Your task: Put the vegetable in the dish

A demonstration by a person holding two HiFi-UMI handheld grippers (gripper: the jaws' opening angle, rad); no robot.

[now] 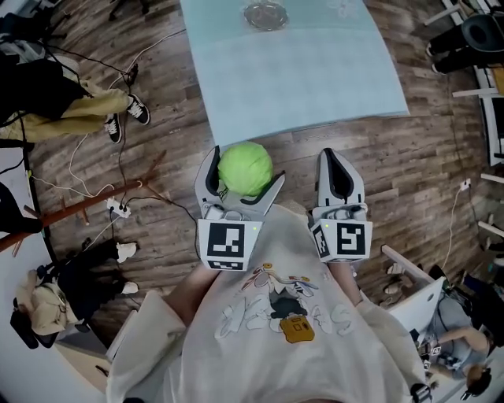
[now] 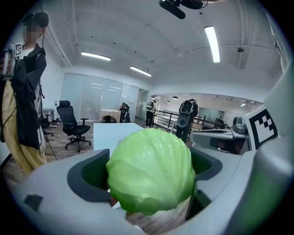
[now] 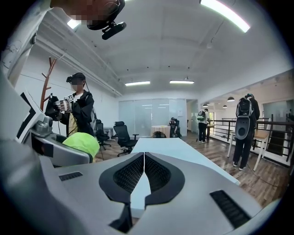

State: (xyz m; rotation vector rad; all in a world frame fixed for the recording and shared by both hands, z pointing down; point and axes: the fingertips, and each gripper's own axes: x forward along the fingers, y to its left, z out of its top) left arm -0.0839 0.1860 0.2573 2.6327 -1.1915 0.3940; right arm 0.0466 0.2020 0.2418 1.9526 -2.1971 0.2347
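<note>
Hovering above the floor in the head view, the left claw [image 1: 243, 176] carries the cabbage [image 1: 245, 168] just short of the surface [image 1: 299, 71], with the glass dish [image 1: 265, 14] at its far end. Left gripper view: jaws clamp the cabbage's sides, likely for the carry. Right gripper view: right claw [image 3: 144, 176] pressed together, empty, idle alongside.

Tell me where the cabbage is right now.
In the head view the cabbage sits clamped in the left gripper, left of centre, over the wood floor just short of the table's near edge.
</note>
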